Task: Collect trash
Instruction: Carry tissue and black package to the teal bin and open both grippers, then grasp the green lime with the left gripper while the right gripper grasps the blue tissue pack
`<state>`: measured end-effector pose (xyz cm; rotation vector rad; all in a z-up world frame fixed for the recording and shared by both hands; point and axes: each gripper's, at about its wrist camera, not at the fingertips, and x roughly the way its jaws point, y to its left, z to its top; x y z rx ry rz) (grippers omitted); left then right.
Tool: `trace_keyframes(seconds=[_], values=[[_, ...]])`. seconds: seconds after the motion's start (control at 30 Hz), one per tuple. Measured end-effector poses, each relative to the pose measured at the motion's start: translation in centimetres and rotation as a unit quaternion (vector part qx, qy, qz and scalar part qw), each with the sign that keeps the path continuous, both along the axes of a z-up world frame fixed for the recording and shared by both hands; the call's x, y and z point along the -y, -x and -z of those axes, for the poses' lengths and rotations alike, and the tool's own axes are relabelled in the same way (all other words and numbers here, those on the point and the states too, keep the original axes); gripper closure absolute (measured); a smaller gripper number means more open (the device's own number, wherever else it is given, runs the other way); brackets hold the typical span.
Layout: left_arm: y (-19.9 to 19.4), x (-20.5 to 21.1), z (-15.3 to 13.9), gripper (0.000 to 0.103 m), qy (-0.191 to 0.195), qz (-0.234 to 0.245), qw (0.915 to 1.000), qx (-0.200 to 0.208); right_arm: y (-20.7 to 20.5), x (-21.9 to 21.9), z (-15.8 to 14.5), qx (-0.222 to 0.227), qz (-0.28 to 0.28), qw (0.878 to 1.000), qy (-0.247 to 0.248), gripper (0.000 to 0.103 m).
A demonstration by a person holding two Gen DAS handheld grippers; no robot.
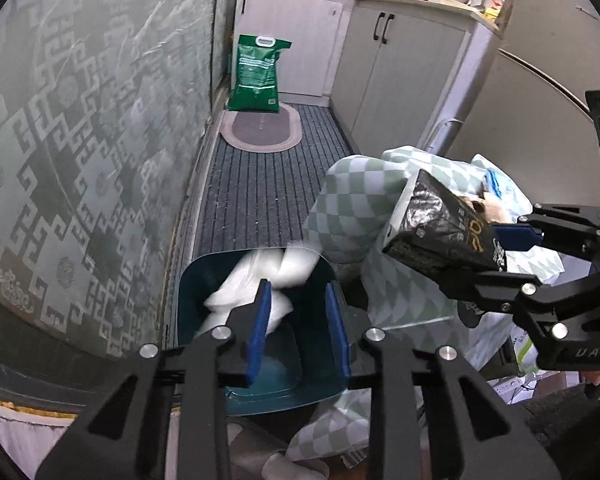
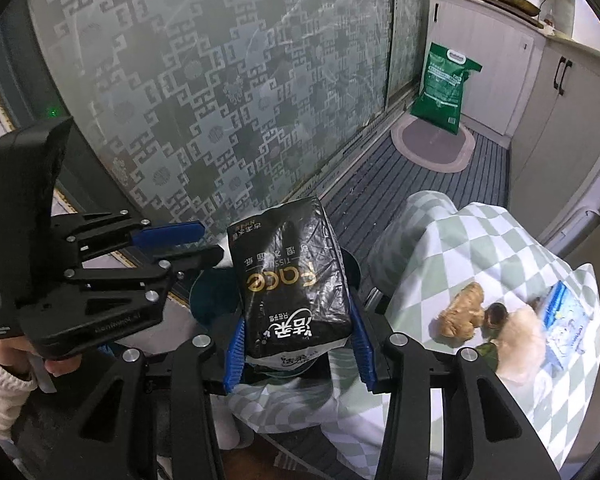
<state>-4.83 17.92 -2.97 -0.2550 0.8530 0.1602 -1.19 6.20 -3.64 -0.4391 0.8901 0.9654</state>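
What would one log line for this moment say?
left gripper: open over teal bin | right gripper: shut on black tissue pack | white tissue in bin

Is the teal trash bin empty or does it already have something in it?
Not empty. White crumpled tissue lies inside the teal bin, below the open left gripper.

Left wrist view: sits on the left tool, looks down and forward, very close above the teal bin.
Right wrist view: sits on the right tool, looks down, close over the black packet.
Both see: the bin, checked cloth, striped floor mat, green bag, and each other's tool.
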Motion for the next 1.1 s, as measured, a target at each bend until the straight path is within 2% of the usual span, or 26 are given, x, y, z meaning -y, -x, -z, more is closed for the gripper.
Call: trace_keyframes(seconds=[0.27, 0.4, 0.43, 0.7, 0.9, 1.1], values=[[0.8, -1.0, 0.0, 0.072, -0.005, -0.005, 1.0, 0.002, -0.4, -2.0, 0.6, -0.01, -0.002, 1.0, 0.005, 0.057], [1.3, -2.0, -0.1, 0.072, -0.018, -0.023, 0.9996, 0.002, -0.4, -2.8, 0.9, -0.012, -0.004, 1.0, 0.008, 0.051], [1.5, -2.3, -0.2, 0.072, -0.017, -0.027, 0.9995, 0.003, -0.5, -2.9, 1.0, -0.017, -0.005, 1.0, 0.006, 0.046], [2.2, -3.1, -0.5, 0.067, -0.01, -0.029, 0.9995, 0.008, -0.8, -2.9, 0.0, -0.015, 0.001, 1.0, -0.018, 0.045], [1.8, -1.4, -2.3, 0.063, -0.003, -0.004, 0.9991, 0.043, -1.1, -1.3, -2.2, 0.003, 0.01, 0.999, -0.046, 0.045], [-0.2, 2.4, -3.2, 0.057, 0.0, 0.043, 0.9975, 0.057, -2.9, 2.4, -4.3, 0.022, 0.039, 0.997, -0.065, 0.045]])
